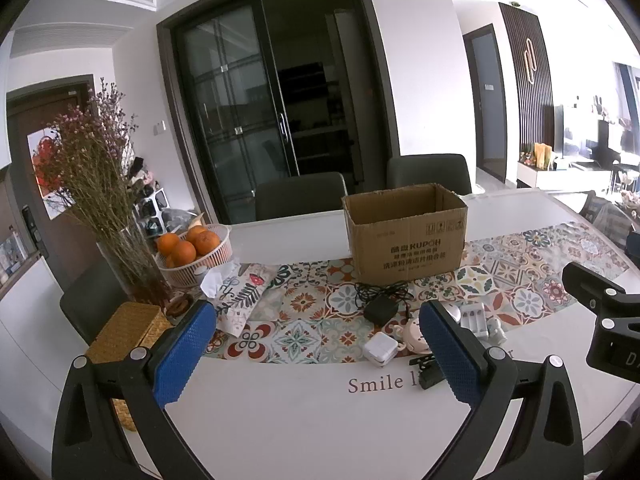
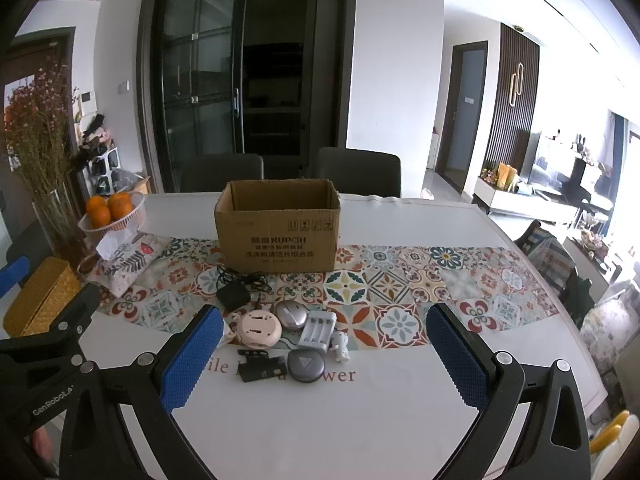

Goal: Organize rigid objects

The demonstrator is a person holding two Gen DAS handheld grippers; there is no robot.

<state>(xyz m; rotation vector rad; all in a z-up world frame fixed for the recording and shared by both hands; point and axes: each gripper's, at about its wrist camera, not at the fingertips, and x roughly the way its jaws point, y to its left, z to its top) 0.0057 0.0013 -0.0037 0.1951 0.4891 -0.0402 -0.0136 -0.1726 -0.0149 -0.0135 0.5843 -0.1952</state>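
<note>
An open cardboard box [image 2: 278, 236] stands on the patterned table runner; it also shows in the left wrist view [image 1: 406, 236]. In front of it lie small objects: a black adapter with cord [image 2: 234, 294], a pink round device [image 2: 259, 330], a silver oval case [image 2: 291, 313], a grey battery charger [image 2: 318, 330], a small white figure [image 2: 341, 346], a dark round disc [image 2: 305, 366] and a black clip [image 2: 260, 368]. A white charger [image 1: 381, 348] shows in the left wrist view. My left gripper [image 1: 316, 354] and my right gripper [image 2: 324, 356] are open and empty, above the near table.
A basket of oranges [image 2: 110, 210], a floral tissue pouch [image 2: 126, 260], a vase of dried flowers [image 1: 120, 240] and a woven yellow box [image 1: 126, 332] stand at the table's left. Two dark chairs [image 2: 356, 170] are behind the table. The right gripper's body [image 1: 608, 316] shows at the left view's right edge.
</note>
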